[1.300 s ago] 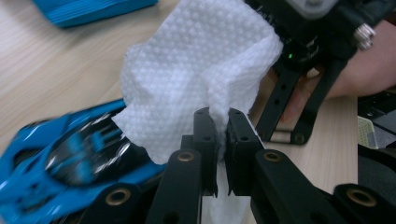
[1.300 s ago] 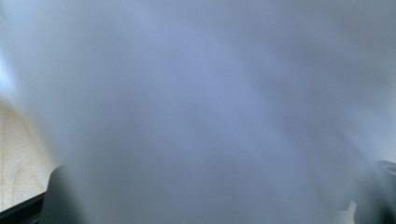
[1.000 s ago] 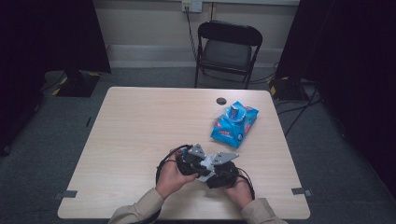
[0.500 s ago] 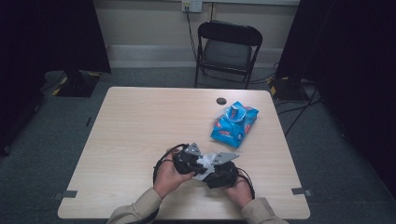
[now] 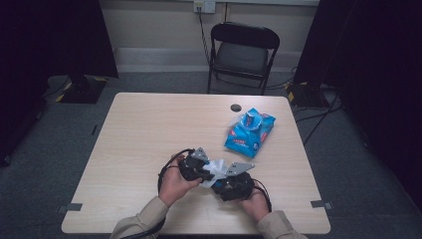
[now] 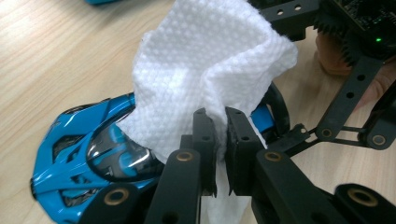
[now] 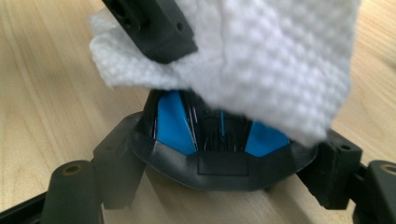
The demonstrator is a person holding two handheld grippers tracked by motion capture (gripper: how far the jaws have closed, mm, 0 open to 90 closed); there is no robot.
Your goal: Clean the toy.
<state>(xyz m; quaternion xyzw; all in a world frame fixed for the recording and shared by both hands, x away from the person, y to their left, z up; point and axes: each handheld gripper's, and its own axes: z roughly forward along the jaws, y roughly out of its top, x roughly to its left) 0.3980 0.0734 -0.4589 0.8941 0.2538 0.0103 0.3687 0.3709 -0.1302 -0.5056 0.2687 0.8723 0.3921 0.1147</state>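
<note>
Toy car point(image 6: 88, 154) (blue, black trim): gripped across its rear by right gripper point(image 7: 219, 163), jaws wide; wipe point(image 6: 210, 70) draped over it, pinched in closed left gripper point(image 6: 220, 154); wipe pack point(image 5: 249, 132) well beyond both

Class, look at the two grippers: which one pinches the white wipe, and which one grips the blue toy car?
The left gripper pinches the white wipe between nearly closed fingers. The right gripper, fingers spread wide, clasps the blue toy car by its rear.
</note>
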